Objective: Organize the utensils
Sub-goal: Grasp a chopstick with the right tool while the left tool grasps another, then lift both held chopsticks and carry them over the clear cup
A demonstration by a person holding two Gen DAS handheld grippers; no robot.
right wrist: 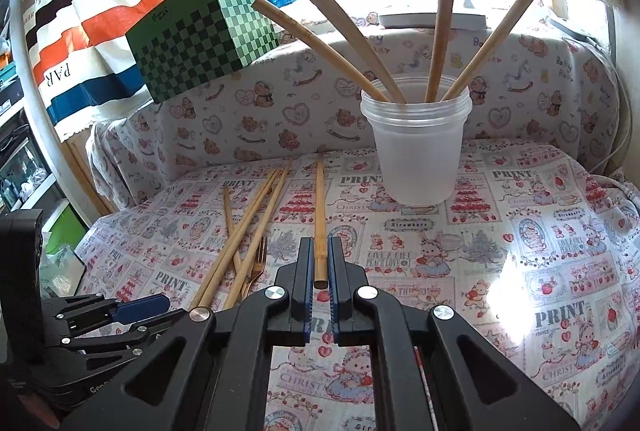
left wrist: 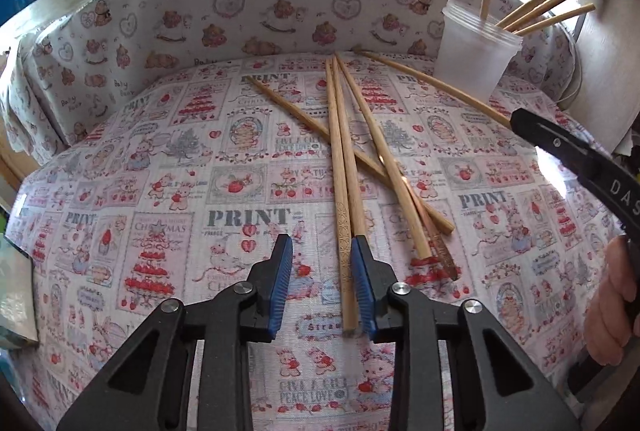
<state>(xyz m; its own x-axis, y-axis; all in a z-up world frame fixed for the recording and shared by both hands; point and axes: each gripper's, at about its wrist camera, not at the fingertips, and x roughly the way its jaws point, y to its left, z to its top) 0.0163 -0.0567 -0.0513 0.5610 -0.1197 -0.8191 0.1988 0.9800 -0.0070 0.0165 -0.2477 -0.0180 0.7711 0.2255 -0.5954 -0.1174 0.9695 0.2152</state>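
In the left wrist view, the patterned cotton tablecloth (left wrist: 160,171) with strawberry and "PRINT" panels fills the frame. At lower centre the left gripper (left wrist: 322,283), black with blue ribbed pads, stands with its jaws narrowed around the near ends of two pale bamboo chopsticks (left wrist: 344,191). The right-hand pad lies against them, while a clear gap remains on the left, so the grip does not look complete. Just right of these, more loose wooden chopsticks (left wrist: 384,151) lie crossed in a fan. At upper right stands the translucent plastic cup (left wrist: 476,59), already holding several sticks.

In the right wrist view, a green checkered box (right wrist: 200,35) sits at upper left and the scattered chopsticks lie at centre left. At lower centre the right gripper (right wrist: 321,279) is clamped on the end of a single bamboo chopstick (right wrist: 319,215) that lies on the cloth, pointing up the frame. The cup is just right of centre.

The step in hand looks like pick-up. Next, each held stick needs lifting, tipping upright and lowering into the cup's mouth, clear of the sticks already leaning there.
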